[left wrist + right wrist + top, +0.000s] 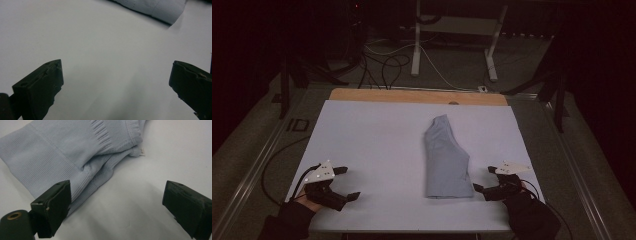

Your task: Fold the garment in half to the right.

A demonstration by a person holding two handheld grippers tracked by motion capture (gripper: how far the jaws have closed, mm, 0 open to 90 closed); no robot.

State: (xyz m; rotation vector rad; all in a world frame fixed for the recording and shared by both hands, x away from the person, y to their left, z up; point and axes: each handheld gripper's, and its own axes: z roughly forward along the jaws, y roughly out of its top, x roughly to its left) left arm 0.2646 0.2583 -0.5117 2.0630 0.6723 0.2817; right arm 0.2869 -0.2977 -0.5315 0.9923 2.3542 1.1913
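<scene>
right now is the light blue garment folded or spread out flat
Folded. In the high view the garment lies as a narrow strip on the white table cover, and the right gripper view shows ribbed layers stacked over each other.

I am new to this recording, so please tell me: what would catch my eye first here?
First the folded pale blue garment, lying alone right of centre on the white table cover. Then the two grippers at the near edge: the left gripper and the right gripper, both open, the right one beside the garment's hem.
</scene>
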